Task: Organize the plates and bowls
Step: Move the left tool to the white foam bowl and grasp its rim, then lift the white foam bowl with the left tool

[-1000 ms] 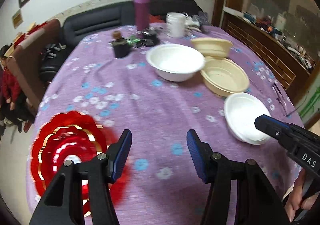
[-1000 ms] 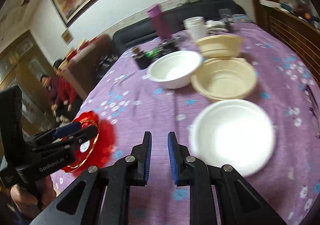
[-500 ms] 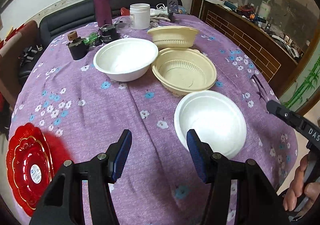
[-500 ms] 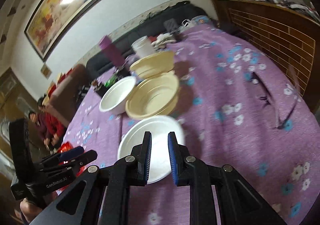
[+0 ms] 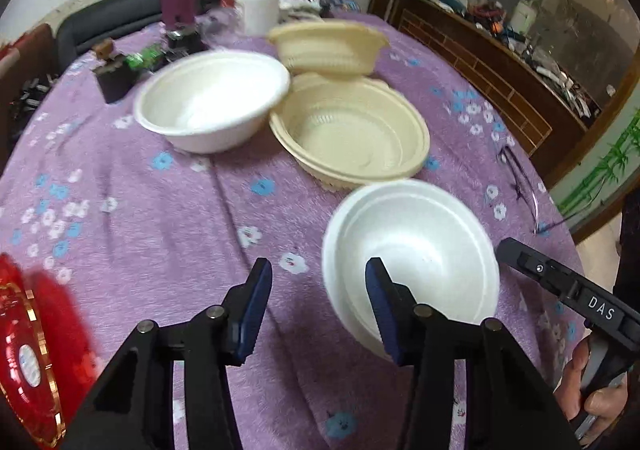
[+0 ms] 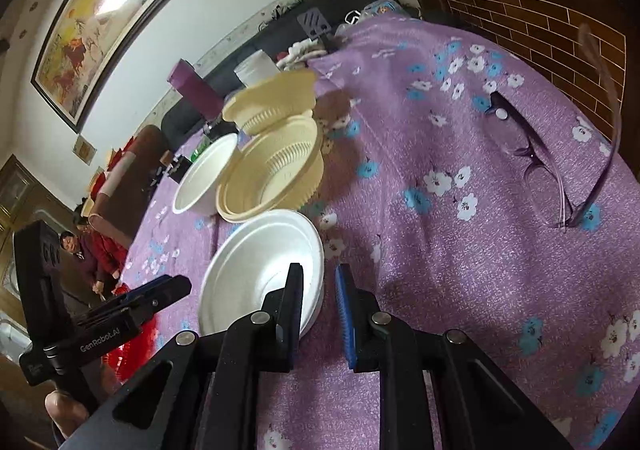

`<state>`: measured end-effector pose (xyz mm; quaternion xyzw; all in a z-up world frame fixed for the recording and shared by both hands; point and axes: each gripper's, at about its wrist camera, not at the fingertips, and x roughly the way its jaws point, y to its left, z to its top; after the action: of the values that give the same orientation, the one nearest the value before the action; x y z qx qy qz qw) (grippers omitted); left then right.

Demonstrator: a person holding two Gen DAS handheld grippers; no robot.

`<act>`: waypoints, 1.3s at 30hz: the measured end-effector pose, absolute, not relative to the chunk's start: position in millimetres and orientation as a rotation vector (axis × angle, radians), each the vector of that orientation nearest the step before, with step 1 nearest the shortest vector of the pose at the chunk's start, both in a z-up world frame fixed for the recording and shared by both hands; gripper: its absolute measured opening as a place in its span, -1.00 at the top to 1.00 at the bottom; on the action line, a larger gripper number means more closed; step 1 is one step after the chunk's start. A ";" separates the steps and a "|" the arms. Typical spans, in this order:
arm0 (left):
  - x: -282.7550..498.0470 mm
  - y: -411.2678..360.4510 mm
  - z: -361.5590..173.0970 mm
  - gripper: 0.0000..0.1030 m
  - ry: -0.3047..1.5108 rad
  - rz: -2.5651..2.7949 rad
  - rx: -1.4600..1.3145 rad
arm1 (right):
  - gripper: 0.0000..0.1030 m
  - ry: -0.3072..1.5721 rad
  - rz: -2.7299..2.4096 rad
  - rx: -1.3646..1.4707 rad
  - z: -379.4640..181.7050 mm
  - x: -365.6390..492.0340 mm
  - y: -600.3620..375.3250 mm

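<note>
1. Both views have swung off the red plate (image 5: 28,362), which a second ago sat ahead of the left claw (image 5: 318,306) and now lies at the 8 o'clock edge of its view, toward the near white bowl (image 5: 412,250).
2. The left claw has just been closing; its jaws are narrower than half a second ago but still apart. The near white bowl's rim lies behind the right-hand finger (image 5: 380,306); nothing is pinched between the pads.
3. The right claw (image 6: 318,310) stands nearly shut with a thin gap and holds nothing. The near white bowl (image 6: 260,274) sits at its 11 o'clock, with the rim just behind the left finger.
4. The bowl has grown larger in both views over the second, so both hands have come in on it from either side.
5. On the purple flowered bench (image 5: 160,218), beyond the near bowl at 12 o'clock in the left view, stands the wide cream bowl (image 5: 352,134), touching or nearly touching it. The smaller cream bowl (image 5: 326,46) tilts on its far rim, and the deep white bowl (image 5: 212,98) is at 11 o'clock.
6. A pair of glasses (image 6: 560,178) lies well apart, at 2 o'clock in the right view.
7. My reading: the sorting has barely begun, and the near white bowl looks the first pick, probably to nest with the other white one.
</note>
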<state>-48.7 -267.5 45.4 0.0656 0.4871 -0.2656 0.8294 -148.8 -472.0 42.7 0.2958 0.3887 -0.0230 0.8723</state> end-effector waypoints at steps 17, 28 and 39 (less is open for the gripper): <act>-81.0 -201.9 43.7 0.72 1.015 -0.497 0.130 | 0.80 0.831 0.073 0.538 43.3 -139.0 -409.1; -84.8 -156.4 38.1 0.31 0.975 -0.386 0.128 | 0.71 0.868 0.138 0.348 43.1 -121.5 -336.8; -94.8 -170.4 39.5 0.71 0.874 -0.389 0.211 | 0.65 0.862 0.093 0.300 44.3 -128.3 -338.7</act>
<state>-94.8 -170.4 39.5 0.1014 0.4198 -0.1870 0.8823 -128.3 -338.7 44.3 0.1447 0.4162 0.0450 0.8966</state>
